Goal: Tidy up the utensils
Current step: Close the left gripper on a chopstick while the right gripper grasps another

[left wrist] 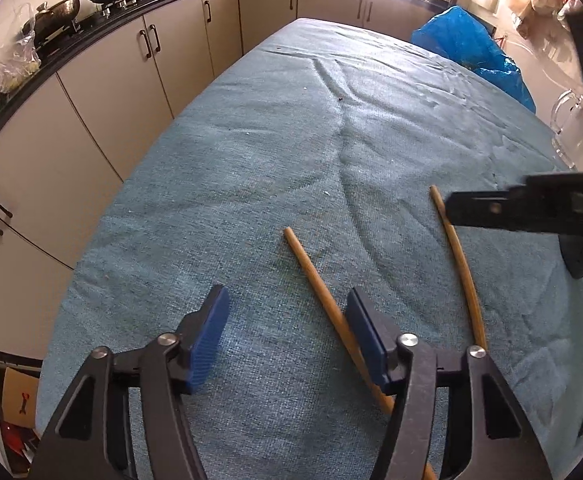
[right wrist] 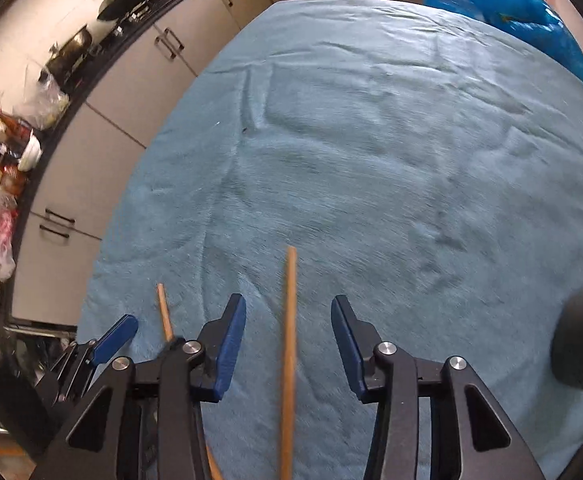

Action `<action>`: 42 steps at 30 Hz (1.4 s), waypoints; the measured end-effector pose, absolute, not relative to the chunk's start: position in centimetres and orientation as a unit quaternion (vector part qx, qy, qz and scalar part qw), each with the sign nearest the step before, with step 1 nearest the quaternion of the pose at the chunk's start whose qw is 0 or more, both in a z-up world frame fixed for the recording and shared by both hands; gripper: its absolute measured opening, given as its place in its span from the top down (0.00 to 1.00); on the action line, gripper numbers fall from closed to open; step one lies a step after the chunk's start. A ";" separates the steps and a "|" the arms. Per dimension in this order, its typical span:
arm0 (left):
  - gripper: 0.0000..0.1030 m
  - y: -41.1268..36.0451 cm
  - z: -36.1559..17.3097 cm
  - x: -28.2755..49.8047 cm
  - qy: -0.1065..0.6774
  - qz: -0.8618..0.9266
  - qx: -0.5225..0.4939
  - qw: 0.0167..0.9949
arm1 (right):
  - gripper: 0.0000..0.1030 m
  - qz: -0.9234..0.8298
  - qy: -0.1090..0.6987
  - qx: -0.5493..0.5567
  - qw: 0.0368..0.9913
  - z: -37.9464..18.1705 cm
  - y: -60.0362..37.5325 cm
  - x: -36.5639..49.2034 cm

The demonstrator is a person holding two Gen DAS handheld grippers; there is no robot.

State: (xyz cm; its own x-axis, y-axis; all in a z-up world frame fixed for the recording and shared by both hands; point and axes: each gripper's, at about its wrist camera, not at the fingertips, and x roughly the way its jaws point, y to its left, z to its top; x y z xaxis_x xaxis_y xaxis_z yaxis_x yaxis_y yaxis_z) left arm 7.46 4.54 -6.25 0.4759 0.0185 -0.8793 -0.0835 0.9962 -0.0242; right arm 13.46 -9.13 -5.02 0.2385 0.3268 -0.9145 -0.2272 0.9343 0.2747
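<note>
Two wooden chopsticks lie apart on the blue cloth (left wrist: 251, 152) that covers the surface, and neither of my grippers has hold of anything.

My right gripper (right wrist: 288, 346) is spread wide, and the right chopstick (right wrist: 290, 344) lies between its pads, about midway and touching neither. Its long axis runs straight ahead, nearly in line with my fingers, with the far tip well past the pads. From the left camera this same stick (left wrist: 461, 264) passes under the tip of my right gripper.

My left gripper (left wrist: 287, 334) is also wide open. The left chopstick (left wrist: 315, 276) lies slantwise, its far tip pointing ahead and to the left, its shaft passing just beside or under my right-hand pad (left wrist: 365, 332), not centred between the pads. I cannot tell whether they touch.

I judge the right gripper the better placed: closing across the stick would catch it, provided I am low enough. How far above the cloth I am, I cannot tell. The sticks are thin and could roll.
</note>
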 end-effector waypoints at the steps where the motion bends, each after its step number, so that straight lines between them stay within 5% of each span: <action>1: 0.37 4.4 -6.3 7.4 0.511 0.031 -0.029 0.859 | 0.62 0.174 0.594 0.035 0.785 -5.1 -8.8 13.6; 4: 0.36 4.2 -6.4 7.2 0.509 0.036 -0.026 0.860 | 0.68 0.166 0.601 0.020 0.782 -5.7 -8.0 14.3; 8: 0.33 4.2 -6.4 7.4 0.511 0.039 -0.028 0.858 | 0.93 0.162 0.599 0.005 0.784 -5.9 -7.7 14.4; 15: 0.29 3.4 -6.4 9.3 0.512 0.041 -0.019 0.858 | 0.94 0.160 0.577 0.043 0.800 -5.0 -10.7 13.0; 18: 0.47 3.2 -6.3 10.0 0.510 0.034 -0.017 0.859 | 0.94 0.155 0.555 0.051 0.816 -3.7 -12.1 11.7; 20: 0.81 2.6 -6.0 10.5 0.508 0.034 -0.011 0.861 | 0.94 0.150 0.536 0.055 0.829 -2.6 -13.2 10.8; 22: 0.91 2.3 -5.9 10.9 0.509 0.031 -0.014 0.860 | 0.94 0.150 0.519 0.064 0.839 -1.5 -13.9 10.1; 31: 0.94 2.4 -0.6 8.9 0.440 -0.033 -0.079 0.894 | 0.94 0.160 0.424 0.095 0.887 4.2 -17.2 4.9; 42: 0.94 0.3 7.8 4.2 0.318 -0.053 -0.038 0.946 | 0.94 0.140 0.260 0.072 0.953 10.8 -18.5 -2.1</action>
State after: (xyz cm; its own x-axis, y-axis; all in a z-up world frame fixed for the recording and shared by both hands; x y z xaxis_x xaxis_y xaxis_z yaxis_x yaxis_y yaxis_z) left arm 4.21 0.26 7.75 0.7919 -0.1251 -0.5977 0.0768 0.9914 -0.1057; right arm -2.09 -18.46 10.83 0.8261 0.3035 -0.4749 -0.2288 0.9506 0.2095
